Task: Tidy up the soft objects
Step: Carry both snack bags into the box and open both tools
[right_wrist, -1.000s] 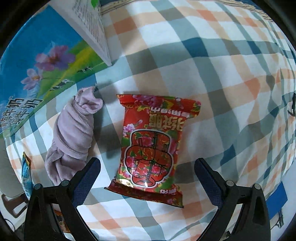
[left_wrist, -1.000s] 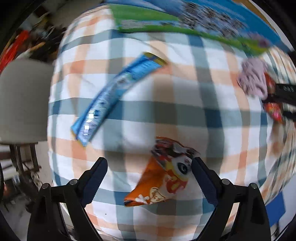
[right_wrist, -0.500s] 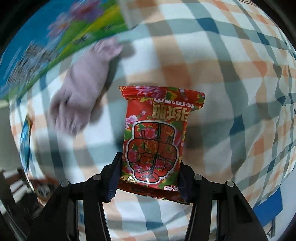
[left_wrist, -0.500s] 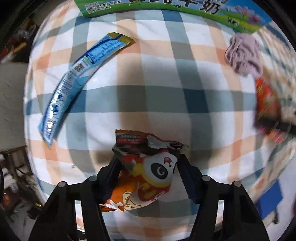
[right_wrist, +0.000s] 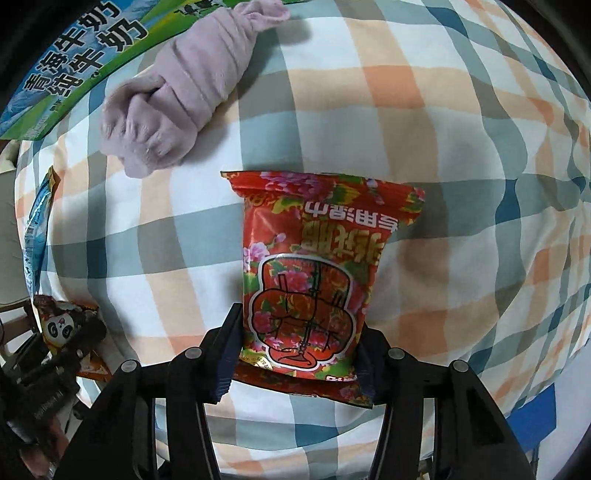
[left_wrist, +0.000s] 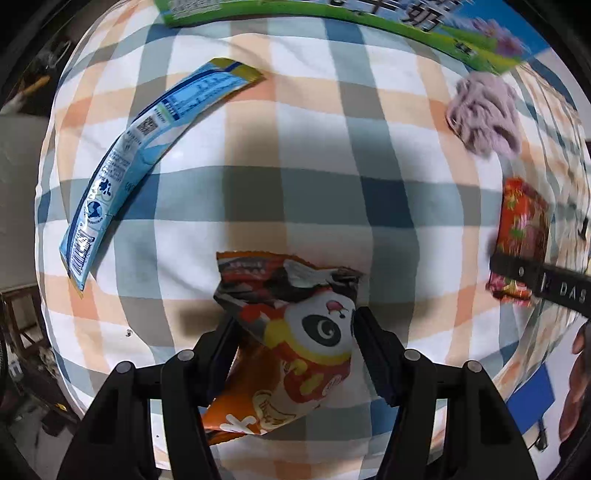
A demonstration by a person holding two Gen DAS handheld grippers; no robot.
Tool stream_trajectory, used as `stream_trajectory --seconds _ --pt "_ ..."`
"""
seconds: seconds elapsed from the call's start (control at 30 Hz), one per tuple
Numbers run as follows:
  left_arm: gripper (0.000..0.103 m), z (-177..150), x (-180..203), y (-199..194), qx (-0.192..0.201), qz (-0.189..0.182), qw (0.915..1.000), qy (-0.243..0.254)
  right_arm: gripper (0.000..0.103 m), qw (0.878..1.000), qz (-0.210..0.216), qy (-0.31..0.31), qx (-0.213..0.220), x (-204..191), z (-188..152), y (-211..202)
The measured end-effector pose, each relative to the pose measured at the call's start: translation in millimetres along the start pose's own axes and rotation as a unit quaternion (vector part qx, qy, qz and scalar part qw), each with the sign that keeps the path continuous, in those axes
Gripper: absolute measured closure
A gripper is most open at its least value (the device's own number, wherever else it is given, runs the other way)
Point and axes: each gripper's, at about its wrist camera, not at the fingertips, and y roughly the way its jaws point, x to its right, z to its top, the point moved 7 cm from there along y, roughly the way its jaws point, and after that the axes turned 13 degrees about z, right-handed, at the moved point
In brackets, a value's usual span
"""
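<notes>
My left gripper [left_wrist: 295, 332] is shut on an orange panda snack bag [left_wrist: 295, 332], held above the checked cloth [left_wrist: 317, 147]. My right gripper [right_wrist: 301, 328] is shut on a red flowered packet [right_wrist: 314, 273], also lifted over the cloth. The red packet shows at the right edge of the left wrist view [left_wrist: 521, 236], and the panda bag at the lower left of the right wrist view [right_wrist: 62, 325]. A rolled lilac cloth [right_wrist: 181, 92] lies on the checked cloth beyond the red packet, also in the left wrist view [left_wrist: 484, 110]. A long blue sachet [left_wrist: 147, 147] lies to the left.
A blue-and-green milk carton box [left_wrist: 406, 22] stands along the far edge of the cloth, touching the lilac roll's end in the right wrist view [right_wrist: 74, 62]. The cloth's edge drops off at the left, with a stool and clutter [left_wrist: 18, 332] below.
Both grippers went from open around their packets to shut on them, and both packets have since risen off the cloth. The views have swung, so the lilac roll now sits farther away.
</notes>
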Motion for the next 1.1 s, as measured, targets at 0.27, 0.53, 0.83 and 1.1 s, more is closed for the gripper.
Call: stream_trajectory --seconds 0.27,0.53,0.83,1.1 --pt "0.055 -8 8 -33 0.037 0.000 0.9992 -0.014 0.052 1.000 -0.005 -0.010 0.009 -21 -3 1" --pt "0.055 14 17 -105 0.097 -0.037 0.9943 -0.025 0.054 0.998 0.013 -0.056 0.038 -59 -27 -39" --pt "0.055 118 10 -213 0.165 -0.077 0.9826 -0.036 0.054 0.986 0.063 -0.106 0.111 -116 -29 -152" --pt "0.055 215 -28 -226 0.170 -0.075 0.9795 -0.077 0.054 0.977 0.067 -0.126 0.159 -150 52 -230"
